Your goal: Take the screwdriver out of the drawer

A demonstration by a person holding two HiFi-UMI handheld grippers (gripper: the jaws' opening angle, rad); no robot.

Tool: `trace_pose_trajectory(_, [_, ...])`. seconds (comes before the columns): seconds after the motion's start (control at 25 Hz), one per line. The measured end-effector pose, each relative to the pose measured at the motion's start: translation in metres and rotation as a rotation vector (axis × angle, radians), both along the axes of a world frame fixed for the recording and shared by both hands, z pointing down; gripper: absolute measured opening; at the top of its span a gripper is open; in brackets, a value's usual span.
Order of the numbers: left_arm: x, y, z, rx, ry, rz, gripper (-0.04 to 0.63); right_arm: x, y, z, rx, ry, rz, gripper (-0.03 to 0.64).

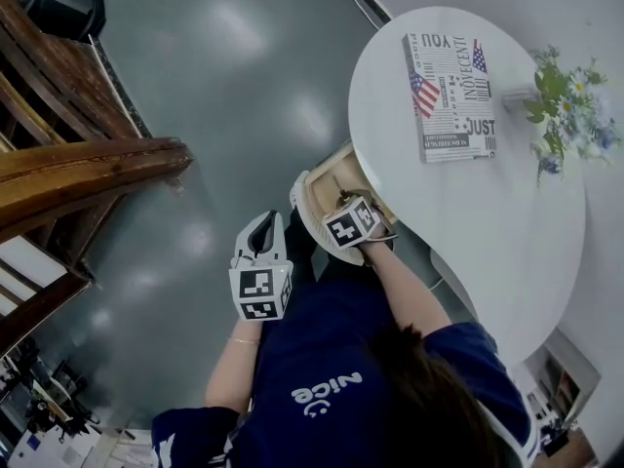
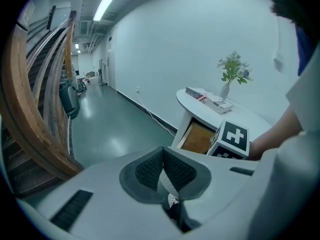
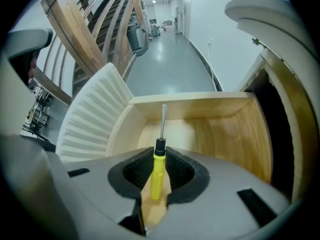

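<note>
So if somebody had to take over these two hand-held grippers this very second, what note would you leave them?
Left gripper: jaws together, nothing in them, held beside the drawer.
Right gripper: clamped on the yellow handle of the screwdriver, whose shaft points down into the open drawer.
Done: drawer open, screwdriver gripped.
To do: carry the screwdriver clear of the drawer. The bare part of the white table looks like a likely place to set it down.
</note>
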State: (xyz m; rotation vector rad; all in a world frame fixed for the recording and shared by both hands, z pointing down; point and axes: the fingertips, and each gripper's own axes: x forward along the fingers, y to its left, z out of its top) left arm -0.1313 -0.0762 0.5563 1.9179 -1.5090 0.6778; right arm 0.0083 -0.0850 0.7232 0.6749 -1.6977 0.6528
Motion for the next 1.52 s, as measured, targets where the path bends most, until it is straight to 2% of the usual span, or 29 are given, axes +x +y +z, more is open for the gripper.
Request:
trace_pose_trajectory(0.32, [0.004, -0.013, -0.009, 0.016, 0.036, 0.032, 0.005, -0.004, -0.003, -0.047, 0.077, -0.095, 0.022, 0.078])
trace_pose_trajectory(0.44, [0.009, -0.021, -0.01, 0.028, 0.062, 0.046, 0.005, -0.007, -0.008, -0.072, 0.129, -0.174, 0.058, 0.078])
trace_pose_trajectory(0.8, [0.035, -0.04, -0.027, 0.091, 0.083, 0.183, 0.005, -0.006, -0.012, -0.139, 0.261, -0.294, 0.186, 0.078])
trace_pose_trajectory(1.08, [0.058, -0.053, -0.051, 0.148, 0.116, 0.265, 0.005, 0.006, -0.026, -0.186, 0.399, -0.327, 0.256, 0.078])
trace_pose_trajectory(1.52, [0.096, -0.069, -0.09, 0.235, 0.147, 0.369, 0.005, 0.053, -0.042, -0.242, 0.555, -0.371, 0.455, 0.078])
